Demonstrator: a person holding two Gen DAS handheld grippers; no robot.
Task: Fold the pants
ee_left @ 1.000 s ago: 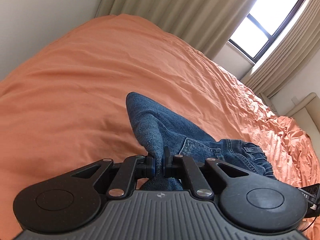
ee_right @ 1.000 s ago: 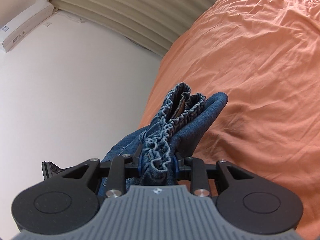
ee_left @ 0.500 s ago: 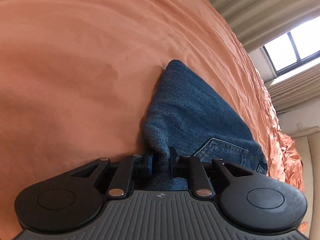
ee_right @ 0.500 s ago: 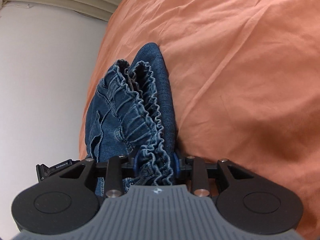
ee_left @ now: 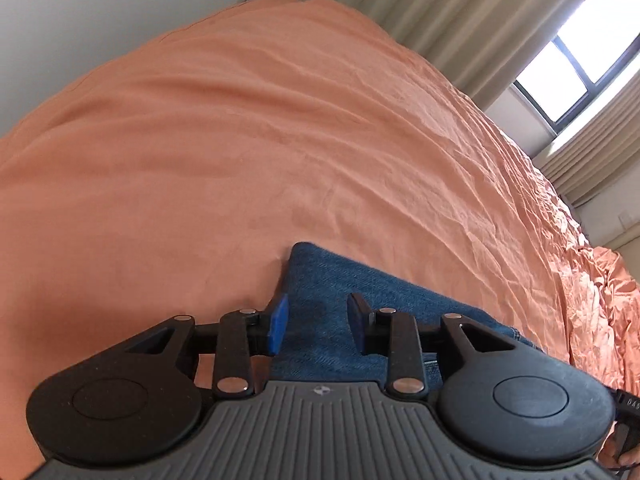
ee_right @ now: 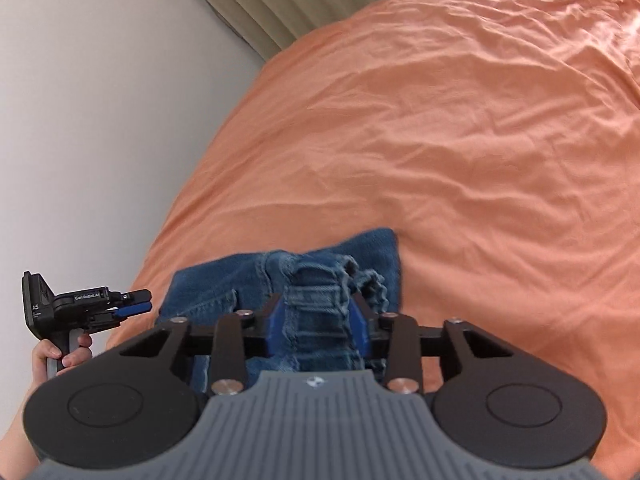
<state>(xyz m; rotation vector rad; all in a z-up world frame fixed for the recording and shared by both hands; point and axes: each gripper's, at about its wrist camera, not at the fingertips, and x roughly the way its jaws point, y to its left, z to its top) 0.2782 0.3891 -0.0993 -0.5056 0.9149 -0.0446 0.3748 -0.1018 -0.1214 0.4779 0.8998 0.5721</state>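
Note:
Blue denim pants (ee_left: 360, 280) lie flat on the orange bed (ee_left: 280, 140). My left gripper (ee_left: 317, 322) hovers over their near corner. Its jaws are opening, and the blue pads (ee_left: 278, 324) stand apart without pressing the cloth. In the right wrist view the gathered elastic waistband (ee_right: 316, 276) fills the gap of my right gripper (ee_right: 319, 318), whose jaws are closing on it. The rest of the pants (ee_right: 224, 280) spreads out to the left on the bed (ee_right: 460, 140). The left gripper (ee_right: 140, 300) shows at the far left, held by a hand (ee_right: 60, 354).
A pale wall (ee_right: 100, 100) runs along the bed's left side. Beige curtains (ee_left: 440, 8) hang behind the bed's far end, with a bright window (ee_left: 580, 56) at the upper right. The sheet is bunched into wrinkles at the right edge (ee_left: 600, 280).
The left gripper came down and let go of the denim, which now lies flat on the bed. The right gripper swung round, still holding the waistband, and the pants settled lower.

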